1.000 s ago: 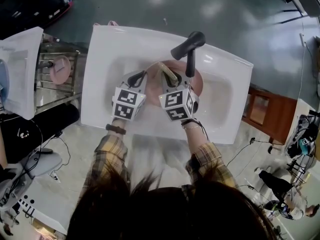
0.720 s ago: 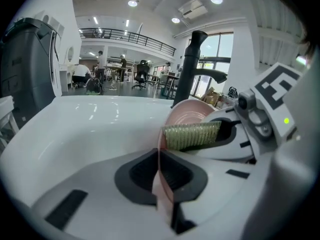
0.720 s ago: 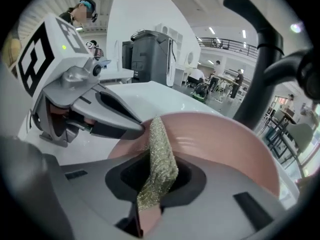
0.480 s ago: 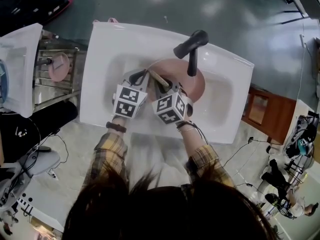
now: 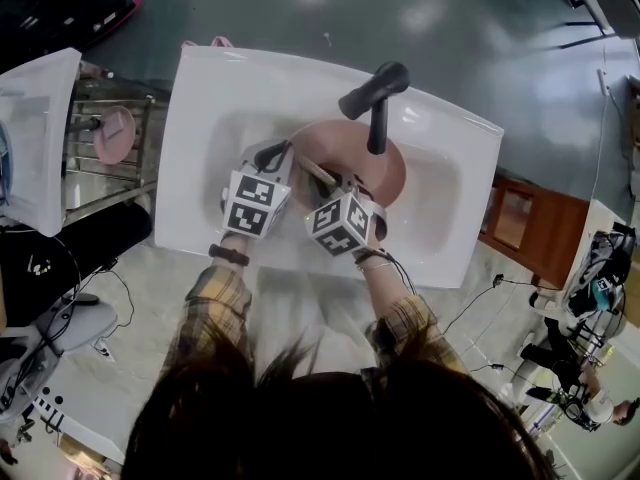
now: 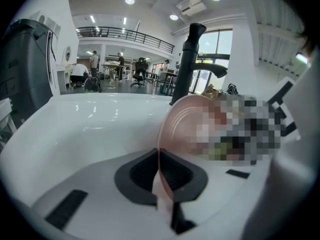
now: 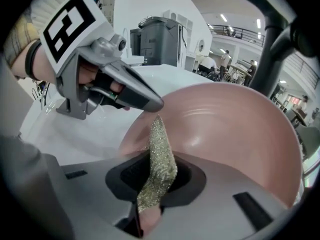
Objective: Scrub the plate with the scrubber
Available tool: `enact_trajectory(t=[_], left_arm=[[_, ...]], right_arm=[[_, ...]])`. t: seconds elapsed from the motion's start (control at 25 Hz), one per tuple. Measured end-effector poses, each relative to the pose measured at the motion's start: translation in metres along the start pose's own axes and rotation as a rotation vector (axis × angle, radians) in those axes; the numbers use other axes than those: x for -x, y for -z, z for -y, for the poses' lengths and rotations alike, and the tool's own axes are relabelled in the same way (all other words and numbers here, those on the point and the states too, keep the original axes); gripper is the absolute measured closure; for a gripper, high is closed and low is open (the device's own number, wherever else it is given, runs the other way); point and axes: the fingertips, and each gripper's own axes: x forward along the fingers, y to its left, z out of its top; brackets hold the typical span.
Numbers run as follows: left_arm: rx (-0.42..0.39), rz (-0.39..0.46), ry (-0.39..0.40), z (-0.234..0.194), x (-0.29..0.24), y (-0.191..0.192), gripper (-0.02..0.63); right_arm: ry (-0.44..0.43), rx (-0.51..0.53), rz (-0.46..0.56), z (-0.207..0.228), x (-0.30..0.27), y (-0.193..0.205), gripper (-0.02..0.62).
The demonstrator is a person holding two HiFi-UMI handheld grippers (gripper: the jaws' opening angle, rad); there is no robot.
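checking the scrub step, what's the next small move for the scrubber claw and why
Probably sweep the scrubber across the inner face of the plate. The right claw is shut on it, its tip up by the rim near the left claw, which holds the plate tilted in the sink.

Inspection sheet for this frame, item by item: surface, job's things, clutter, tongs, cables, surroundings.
Surface: white sink, black faucet at its back.
Job's things: pink plate tilted on edge in the basin; glittery scrubber at its inner face.
Clutter: nothing seen in the basin.
Tongs: left tongs shut on the plate's rim; right tongs shut on the scrubber.
Cables: loose cables on the floor beside the person.
Surroundings: metal rack holding a pink dish left of the sink; wooden cabinet right.
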Motion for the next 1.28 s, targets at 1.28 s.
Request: enact_trajectory(t=[1.28], left_arm=[[-0.072,-0.027,0.002,0.019,0.007,-0.007,0.583]], right_arm=[[0.309,0.057,-0.159,0.098,0.079,0.083,0.522]])
